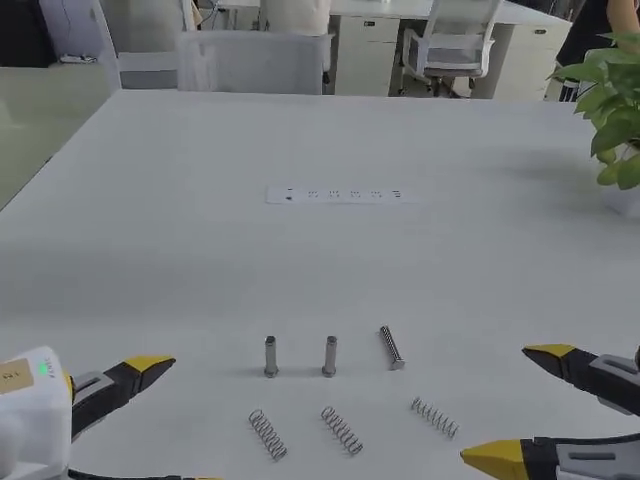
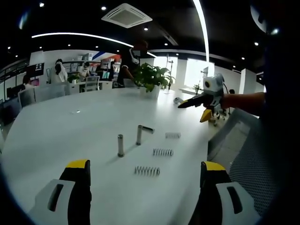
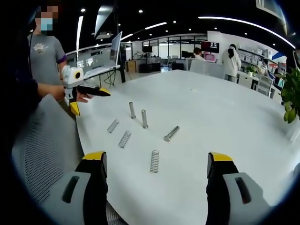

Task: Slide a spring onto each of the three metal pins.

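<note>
Nearest me, my left gripper (image 1: 172, 420) hangs over the white table (image 1: 320, 270) with its yellow-tipped jaws spread wide and nothing between them. My right gripper (image 1: 512, 404) is likewise agape and empty. I take the middle pin (image 1: 330, 356) as my mark: it stands upright, with the left gripper on the near left of it and the right gripper on the near right, both well apart from it. The left pin (image 1: 270, 356) stands upright beside it. The third pin (image 1: 391, 348) lies on its side just to its right, wider end toward me. All three are bare. On the near side of the middle pin three springs lie flat in a row: the centre spring (image 1: 341, 430) in front of it, the left spring (image 1: 267, 434) and the right spring (image 1: 435, 417) flanking. A power strip (image 1: 335, 194) lies well beyond the middle pin.
</note>
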A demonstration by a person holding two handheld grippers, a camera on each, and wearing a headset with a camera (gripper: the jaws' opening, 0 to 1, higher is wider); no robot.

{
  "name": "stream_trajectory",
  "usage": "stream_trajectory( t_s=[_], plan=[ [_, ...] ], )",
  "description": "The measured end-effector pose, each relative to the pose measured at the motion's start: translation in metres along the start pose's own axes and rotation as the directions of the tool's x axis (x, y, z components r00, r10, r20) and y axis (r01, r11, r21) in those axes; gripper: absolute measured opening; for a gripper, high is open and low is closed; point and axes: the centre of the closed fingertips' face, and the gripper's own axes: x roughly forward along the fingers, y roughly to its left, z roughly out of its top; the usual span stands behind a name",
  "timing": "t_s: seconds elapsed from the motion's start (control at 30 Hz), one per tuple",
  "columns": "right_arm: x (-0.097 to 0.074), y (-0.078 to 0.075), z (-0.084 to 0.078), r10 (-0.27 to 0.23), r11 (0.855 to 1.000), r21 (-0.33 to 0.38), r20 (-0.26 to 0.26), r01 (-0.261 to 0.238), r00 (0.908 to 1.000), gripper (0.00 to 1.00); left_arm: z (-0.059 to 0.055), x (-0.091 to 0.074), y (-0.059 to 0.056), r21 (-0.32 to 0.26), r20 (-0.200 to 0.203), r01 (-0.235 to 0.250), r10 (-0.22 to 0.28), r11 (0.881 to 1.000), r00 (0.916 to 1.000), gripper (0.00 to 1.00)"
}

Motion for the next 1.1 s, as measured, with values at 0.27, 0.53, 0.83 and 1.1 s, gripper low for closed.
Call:
stream_trajectory(
  t_s=[0.27, 0.53, 0.83, 1.1],
  plan=[
    [0.012, -0.010, 0.019, -0.003, 1.000, -0.023, -0.035, 0.002, 0.9994, 0.78, 0.000, -0.003, 0.002, -0.004, 0.008, -0.010, 0.010, 1.000, 0.9999, 0.95],
    [0.035, -0.028, 0.026, -0.013, 0.999, -0.040, -0.086, 0.009, 0.9962, 0.67, 0.001, -0.004, 0.004, -0.003, 0.010, -0.016, 0.016, 1.000, 0.9998, 0.94],
    [0.060, -0.042, 0.032, -0.020, 0.999, 0.024, -0.145, 0.024, 0.9893, 0.55, 0.001, -0.004, 0.003, -0.002, 0.010, -0.016, 0.016, 1.000, 0.9998, 0.94],
    [0.086, -0.049, 0.032, -0.029, 0.998, 0.041, -0.214, 0.039, 0.9764, 0.47, 0.000, -0.004, 0.004, -0.002, 0.011, -0.016, 0.016, 1.000, 0.9998, 0.93]
  ],
)
